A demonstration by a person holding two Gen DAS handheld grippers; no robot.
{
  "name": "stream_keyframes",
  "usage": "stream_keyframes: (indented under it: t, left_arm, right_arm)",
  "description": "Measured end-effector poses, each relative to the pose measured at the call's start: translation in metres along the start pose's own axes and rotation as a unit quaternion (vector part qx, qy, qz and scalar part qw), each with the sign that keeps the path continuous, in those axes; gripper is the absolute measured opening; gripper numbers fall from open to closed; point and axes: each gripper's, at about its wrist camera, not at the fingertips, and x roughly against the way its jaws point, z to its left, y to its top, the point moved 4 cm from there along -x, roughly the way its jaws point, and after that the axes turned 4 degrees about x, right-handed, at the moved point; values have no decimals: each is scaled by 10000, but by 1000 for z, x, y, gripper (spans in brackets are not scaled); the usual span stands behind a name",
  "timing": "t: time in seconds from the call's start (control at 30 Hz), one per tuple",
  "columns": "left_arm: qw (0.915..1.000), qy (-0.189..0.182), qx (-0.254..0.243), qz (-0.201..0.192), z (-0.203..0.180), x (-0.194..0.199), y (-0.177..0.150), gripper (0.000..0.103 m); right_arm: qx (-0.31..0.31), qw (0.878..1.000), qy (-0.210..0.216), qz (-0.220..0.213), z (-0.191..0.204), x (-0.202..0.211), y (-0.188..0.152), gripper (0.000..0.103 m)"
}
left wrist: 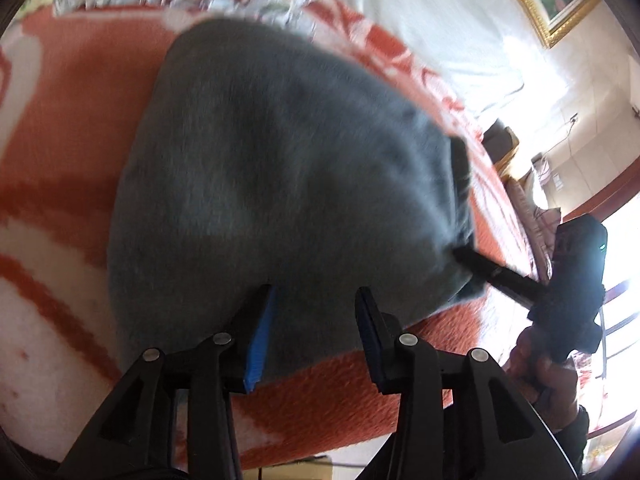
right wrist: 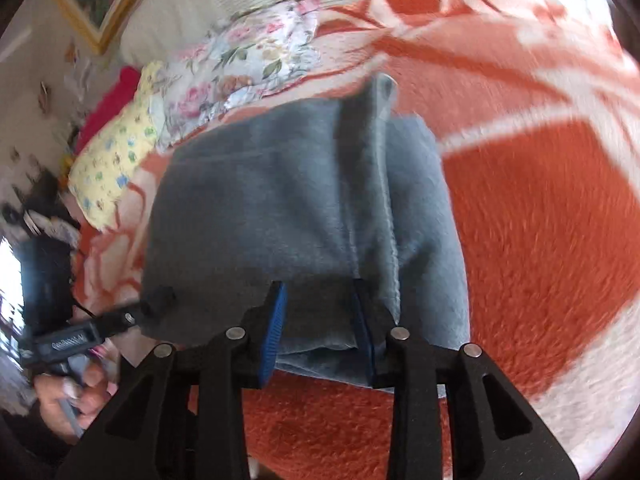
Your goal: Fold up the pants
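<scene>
Grey fleece pants (left wrist: pixel 280 168) lie folded into a compact stack on an orange and white blanket (left wrist: pixel 60 120). My left gripper (left wrist: pixel 314 296) is open, its blue-padded jaws just above the near edge of the stack and empty. My right gripper (right wrist: pixel 318 292) is open over the stack's other near corner, where layered folds (right wrist: pixel 376 200) show. The right gripper also shows in the left wrist view (left wrist: pixel 476 260), its tips touching the stack's right corner. The left gripper shows in the right wrist view (right wrist: pixel 156 300) at the stack's left corner. Both views are motion-blurred.
A flowered quilt (right wrist: pixel 248 60) and a yellow printed pillow (right wrist: pixel 116 160) lie at the far side of the bed. A white sheet (left wrist: pixel 432 20) covers the head end. A gilt-framed picture (left wrist: pixel 556 4) hangs on the wall. A bright window (left wrist: pixel 624 264) is beyond the bed's edge.
</scene>
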Motion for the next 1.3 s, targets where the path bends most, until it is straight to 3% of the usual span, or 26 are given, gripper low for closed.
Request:
stream_keyframes:
  t: [0.1, 0.17, 0.33, 0.47, 0.77, 0.97, 1.3]
  left_arm:
    - [9999, 65, -131, -13, -2, 2, -2, 43]
    - [9998, 31, -169, -25, -3, 6, -3, 51]
    - [9999, 50, -18, -164, 5, 19, -5, 55]
    - [9991, 193, 152, -348, 17, 34, -1, 62]
    - [9964, 207, 643, -515, 44, 48, 11, 66]
    - [9946, 346, 672, -710, 47, 61, 15, 79]
    - [9946, 529, 663, -600, 62, 46, 36, 79]
  right_arm:
    - [-59, 9999, -81, -83, 3, 8, 2, 34]
    - [4, 9998, -165, -108, 7, 14, 2, 34]
    - [-108, 9992, -200, -315, 10, 34, 1, 36]
    - [-198, 9977, -395, -508, 4, 47, 0, 51]
    - [-345, 9949, -755, -566, -5, 53, -3, 61]
    - [-290, 9940, -889, -568, -5, 51, -1, 72]
    - [-324, 9941, -902, -502, -11, 37, 7, 78]
